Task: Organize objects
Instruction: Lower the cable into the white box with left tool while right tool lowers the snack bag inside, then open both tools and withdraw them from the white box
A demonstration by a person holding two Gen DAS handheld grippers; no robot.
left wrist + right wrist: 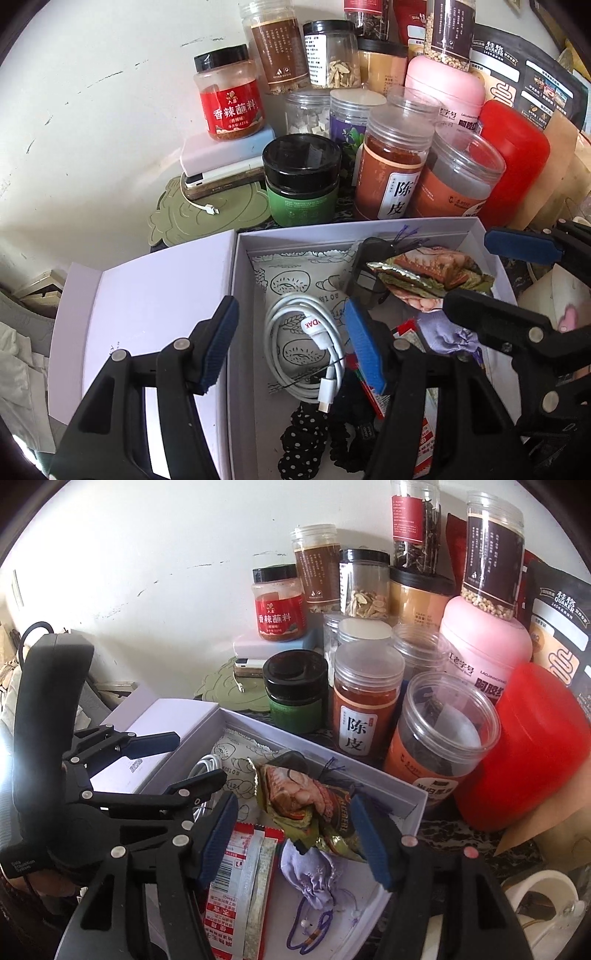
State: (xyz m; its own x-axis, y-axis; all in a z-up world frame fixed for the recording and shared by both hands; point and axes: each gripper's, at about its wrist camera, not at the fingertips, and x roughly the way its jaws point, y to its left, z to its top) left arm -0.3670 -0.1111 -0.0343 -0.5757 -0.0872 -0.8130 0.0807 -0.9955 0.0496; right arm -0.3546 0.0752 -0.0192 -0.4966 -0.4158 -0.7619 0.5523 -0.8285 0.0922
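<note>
Both my grippers hover spread and empty over the box (413, 794), left gripper (291, 343) above the cable (306, 350), right gripper (295, 834) above the snack packet (306, 801). The packet, lying mid-box, looks light, crinkly and slippery. I judge a pinch across its crimped end safest.

Open white box (373, 775) holding loose items
Coiled white cable (308, 354) left; crumpled snack packet (314, 805) far right; lilac pouch (314, 871) near it.

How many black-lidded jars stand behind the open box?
4: the red-label spice jar at far left, the dried-slice jar to its right, the amber jar beside that, and the green jar in front. More may be hidden in the stack.
</note>
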